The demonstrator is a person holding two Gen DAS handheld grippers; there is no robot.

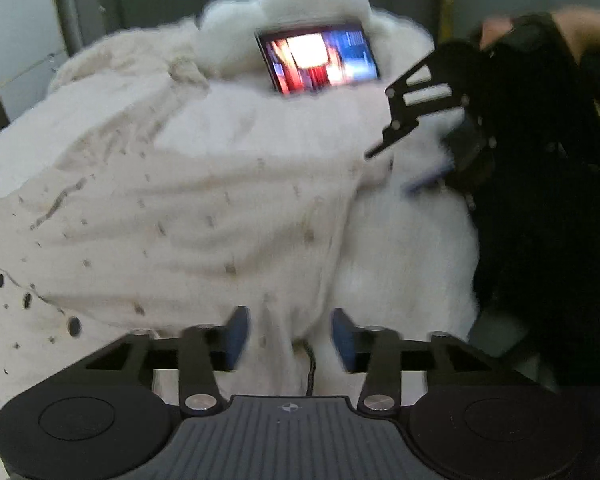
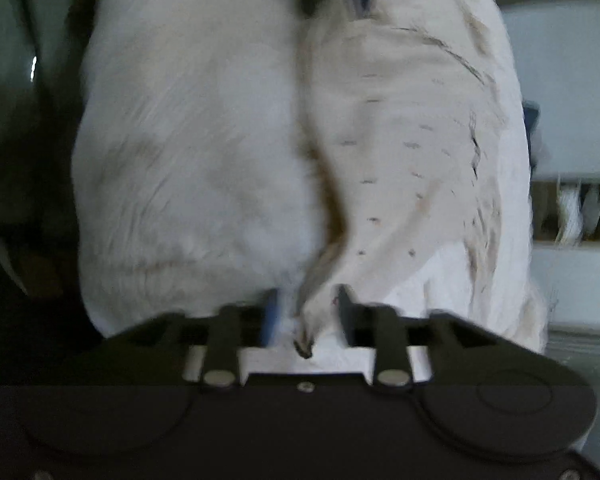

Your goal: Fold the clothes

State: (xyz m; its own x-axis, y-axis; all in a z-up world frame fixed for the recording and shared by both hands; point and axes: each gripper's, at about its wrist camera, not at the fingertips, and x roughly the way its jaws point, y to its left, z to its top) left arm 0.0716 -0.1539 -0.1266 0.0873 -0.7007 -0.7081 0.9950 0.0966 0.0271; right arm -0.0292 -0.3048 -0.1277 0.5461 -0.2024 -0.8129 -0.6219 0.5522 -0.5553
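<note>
Judging by the cloth (image 1: 204,200), a big cream garment with small dark dashes and a row of eyelets along one edge, I am somewhere in the middle of a fold: it is bunched and draped over a white fluffy heap (image 1: 400,240), with no flat, squared-off shape anywhere, so the smoothing and the final folds look to be left. My left gripper (image 1: 290,338) has its blue pads apart with a fold of cloth running between them, not clearly pinched (the blur makes that hard to call). My right gripper (image 2: 306,316) has its pads closer, and a twisted corner of the cloth (image 2: 400,168) comes down between them; I take it as clamped on that corner, though the pads are smeared. From the left view, that right gripper (image 1: 412,152) reaches in from the side, my hand (image 1: 540,64) gripping its handle. A lit screen (image 1: 320,58) sits propped in the heap behind. What kind of garment this is I cannot tell, since its outline runs off both views, and the surface under the heap is hidden.
</note>
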